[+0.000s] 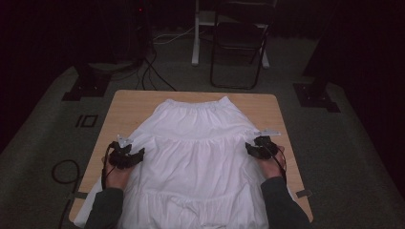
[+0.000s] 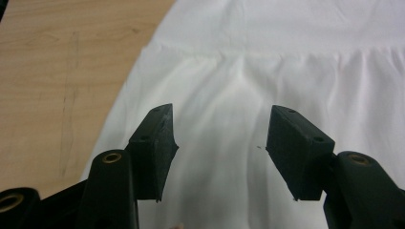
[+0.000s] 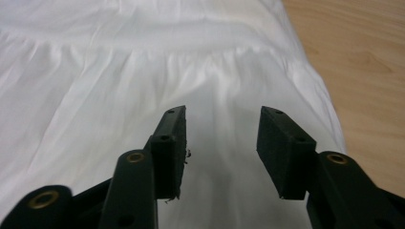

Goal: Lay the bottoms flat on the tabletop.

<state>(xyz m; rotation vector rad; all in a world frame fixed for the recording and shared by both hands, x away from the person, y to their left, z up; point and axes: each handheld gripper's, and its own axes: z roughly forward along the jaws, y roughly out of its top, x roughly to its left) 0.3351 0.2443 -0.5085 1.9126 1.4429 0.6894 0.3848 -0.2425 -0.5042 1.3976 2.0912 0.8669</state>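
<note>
A white tiered skirt [image 1: 193, 152] lies spread flat on the wooden table [image 1: 129, 102], waistband at the far end, hem hanging over the near edge. My left gripper [image 1: 135, 156] hovers over the skirt's left side; in the left gripper view [image 2: 219, 143] its jaws stand apart above the fabric [image 2: 239, 86] with nothing between them. My right gripper [image 1: 251, 149] is over the skirt's right side; in the right gripper view [image 3: 222, 143] its jaws are apart above the cloth [image 3: 143, 71], gripping nothing.
Bare table wood shows left of the skirt [image 2: 57, 71] and right of it [image 3: 363, 57]. Beyond the table stand a dark folding chair [image 1: 239, 43], a white post [image 1: 196, 33], floor cables [image 1: 153, 71] and dark stand bases [image 1: 315, 95].
</note>
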